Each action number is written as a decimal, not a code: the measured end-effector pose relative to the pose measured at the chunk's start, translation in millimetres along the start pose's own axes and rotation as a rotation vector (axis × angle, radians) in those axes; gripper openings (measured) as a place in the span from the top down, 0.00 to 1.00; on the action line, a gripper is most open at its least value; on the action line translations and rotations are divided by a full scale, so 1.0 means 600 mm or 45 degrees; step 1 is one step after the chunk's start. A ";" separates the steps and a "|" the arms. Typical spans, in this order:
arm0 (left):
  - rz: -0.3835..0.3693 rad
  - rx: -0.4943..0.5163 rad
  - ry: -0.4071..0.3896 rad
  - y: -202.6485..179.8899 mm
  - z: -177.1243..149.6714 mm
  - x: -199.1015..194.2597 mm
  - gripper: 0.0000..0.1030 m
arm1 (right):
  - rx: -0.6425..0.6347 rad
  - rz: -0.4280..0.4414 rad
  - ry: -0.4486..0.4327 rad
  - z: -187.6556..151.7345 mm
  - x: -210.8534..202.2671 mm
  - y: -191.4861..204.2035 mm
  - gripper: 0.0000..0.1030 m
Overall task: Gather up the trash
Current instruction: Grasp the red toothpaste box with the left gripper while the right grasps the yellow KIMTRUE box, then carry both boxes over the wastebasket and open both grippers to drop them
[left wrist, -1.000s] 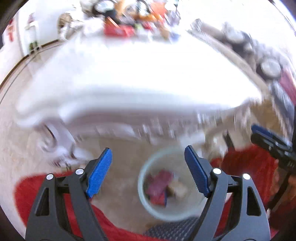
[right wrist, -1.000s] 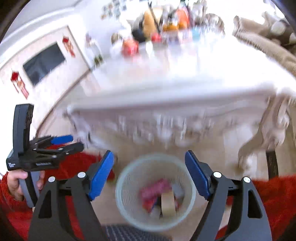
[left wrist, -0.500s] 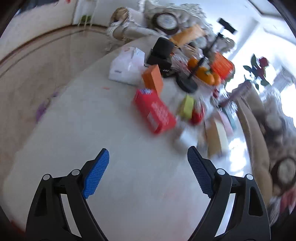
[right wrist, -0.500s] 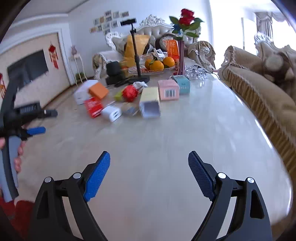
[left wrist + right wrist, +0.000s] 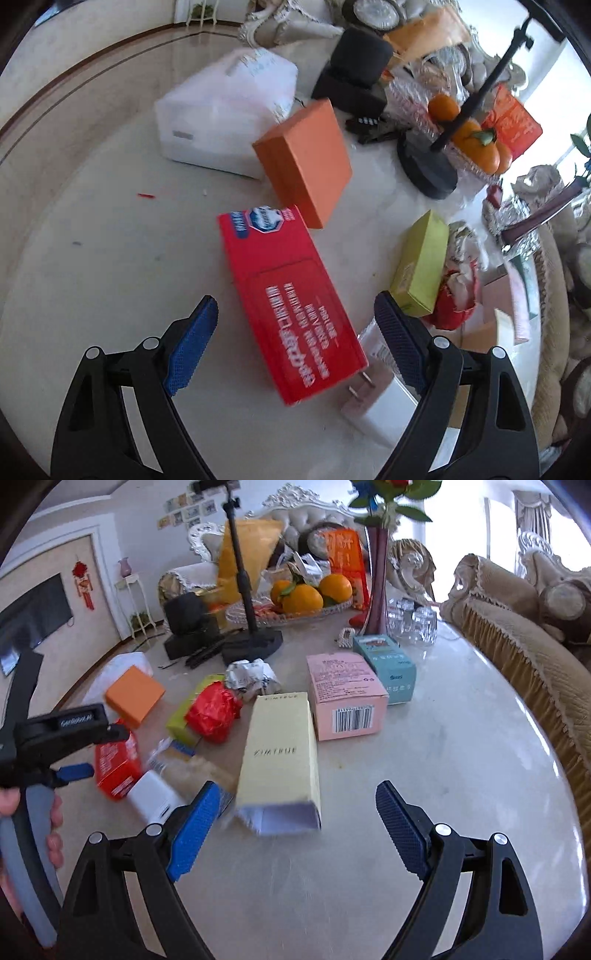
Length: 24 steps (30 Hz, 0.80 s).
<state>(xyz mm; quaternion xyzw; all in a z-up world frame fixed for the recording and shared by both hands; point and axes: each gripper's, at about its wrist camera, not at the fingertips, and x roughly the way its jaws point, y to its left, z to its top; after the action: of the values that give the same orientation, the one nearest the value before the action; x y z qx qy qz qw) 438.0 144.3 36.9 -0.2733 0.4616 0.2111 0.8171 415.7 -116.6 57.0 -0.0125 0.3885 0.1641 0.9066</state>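
I hold both grippers wide open, empty: left gripper [image 5: 295,325] straddles the red carton [image 5: 288,302] lying lengthwise; right gripper [image 5: 293,823] faces the yellow carton's [image 5: 280,753] open end, mid-table [image 5: 461,738].

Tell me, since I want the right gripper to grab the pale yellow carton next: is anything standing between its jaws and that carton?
Nothing visible does. The right gripper has its jaws open, and the pale yellow carton lies on the white marble table just ahead, open end toward it. The pink cardboard box sits behind.
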 end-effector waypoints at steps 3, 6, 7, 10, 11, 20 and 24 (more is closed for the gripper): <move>0.033 0.031 -0.002 -0.004 0.001 0.013 0.18 | -0.017 -0.008 0.029 0.008 0.019 0.004 0.20; 0.086 0.113 -0.026 -0.013 0.001 0.021 0.18 | -0.007 -0.006 0.067 0.010 0.034 0.004 0.20; 0.087 0.143 -0.029 -0.016 0.000 0.023 0.18 | 0.003 -0.018 0.078 0.010 0.039 0.003 0.20; 0.076 0.247 -0.067 -0.015 -0.007 0.022 0.18 | 0.014 -0.048 0.106 0.009 0.051 -0.003 0.20; 0.076 0.285 -0.075 -0.014 -0.009 0.022 0.18 | 0.018 -0.057 0.117 0.008 0.054 -0.005 0.21; 0.039 0.490 -0.100 -0.011 -0.036 -0.006 0.51 | 0.036 -0.043 0.144 -0.025 0.022 -0.014 0.51; -0.032 0.483 -0.112 0.019 -0.061 -0.034 0.52 | 0.081 0.002 0.111 -0.055 -0.018 -0.023 0.51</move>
<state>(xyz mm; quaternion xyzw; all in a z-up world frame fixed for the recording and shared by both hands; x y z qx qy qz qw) 397.8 127.5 36.1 -0.1105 0.4534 0.1218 0.8760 389.9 -137.8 40.1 0.0096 0.4325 0.1518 0.8887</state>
